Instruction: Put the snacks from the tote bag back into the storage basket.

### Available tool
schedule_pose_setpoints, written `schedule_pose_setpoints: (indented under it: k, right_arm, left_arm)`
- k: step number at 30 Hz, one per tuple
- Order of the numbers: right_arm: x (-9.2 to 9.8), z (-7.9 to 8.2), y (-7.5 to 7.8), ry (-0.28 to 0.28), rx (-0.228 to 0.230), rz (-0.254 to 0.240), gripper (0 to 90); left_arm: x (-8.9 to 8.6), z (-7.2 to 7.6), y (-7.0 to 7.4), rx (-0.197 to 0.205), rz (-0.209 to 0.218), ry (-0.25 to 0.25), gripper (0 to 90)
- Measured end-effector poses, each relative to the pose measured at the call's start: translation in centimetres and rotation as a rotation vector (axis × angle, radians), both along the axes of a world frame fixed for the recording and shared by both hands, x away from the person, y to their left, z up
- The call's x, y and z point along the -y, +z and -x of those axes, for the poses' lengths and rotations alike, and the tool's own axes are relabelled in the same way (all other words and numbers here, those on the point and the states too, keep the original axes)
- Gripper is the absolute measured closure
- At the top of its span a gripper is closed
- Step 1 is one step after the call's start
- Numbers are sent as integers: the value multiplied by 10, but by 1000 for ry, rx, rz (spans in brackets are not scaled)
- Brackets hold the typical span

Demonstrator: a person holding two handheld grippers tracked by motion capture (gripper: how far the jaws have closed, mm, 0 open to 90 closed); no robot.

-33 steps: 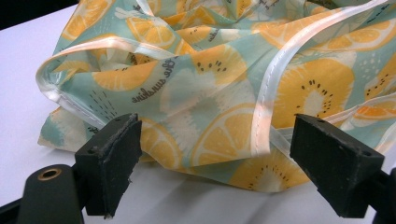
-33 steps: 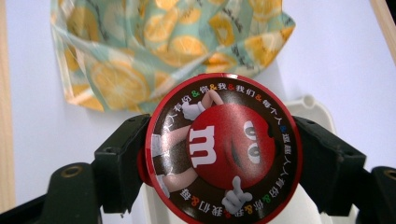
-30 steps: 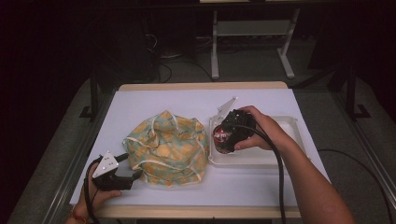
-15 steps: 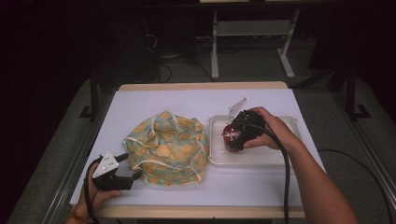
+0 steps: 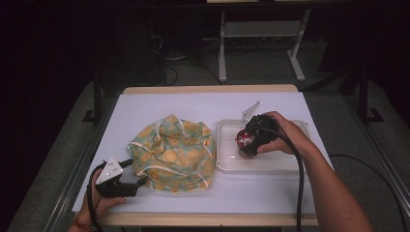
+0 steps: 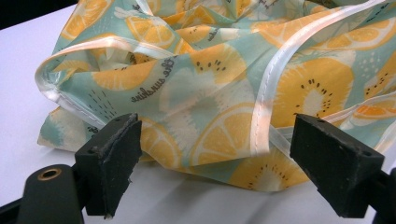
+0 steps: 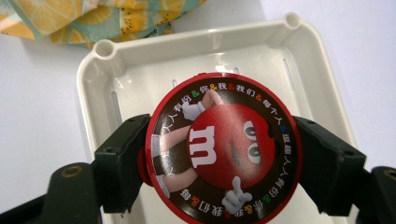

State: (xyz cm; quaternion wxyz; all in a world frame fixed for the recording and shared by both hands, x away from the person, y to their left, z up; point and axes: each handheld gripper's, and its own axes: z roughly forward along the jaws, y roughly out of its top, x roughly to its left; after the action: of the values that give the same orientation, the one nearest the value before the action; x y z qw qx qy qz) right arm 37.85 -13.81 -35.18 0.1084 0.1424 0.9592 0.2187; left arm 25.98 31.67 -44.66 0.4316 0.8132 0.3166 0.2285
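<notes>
A round red candy tin (image 7: 223,148) with a cartoon lid sits between the jaws of my right gripper (image 7: 223,163), which is shut on it. It hangs over the white plastic tray (image 7: 100,88). From above, the right gripper (image 5: 249,140) and the tin (image 5: 244,141) are over the tray's (image 5: 275,164) left part. A crumpled cloth bag (image 5: 171,152) with a lemon and kiwi print lies left of the tray. My left gripper (image 5: 138,182) rests at the bag's near left corner, open. Its jaws stand wide just in front of the bag's (image 6: 224,93) edge.
The white table top (image 5: 159,104) ends in a wooden front edge (image 5: 208,220). A cable (image 5: 300,183) trails from the right gripper along the forearm. Dark floor and a metal stand (image 5: 261,34) lie beyond the far edge.
My right gripper has carried the tin rightward, from the tray's left rim to farther over the tray. The left gripper and the bag have stayed put.
</notes>
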Motion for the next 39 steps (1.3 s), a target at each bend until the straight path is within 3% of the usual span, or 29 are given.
schedule_pose_setpoints:
  k: [16,39]
  right_arm:
    - [13,-4,-7,-16,-7,19,236]
    - [14,-6,-22,-16,-15,45,236]
  left_arm:
    - [0,0,0,-2,-1,-1,161]
    - [0,0,0,-3,-2,-1,161]
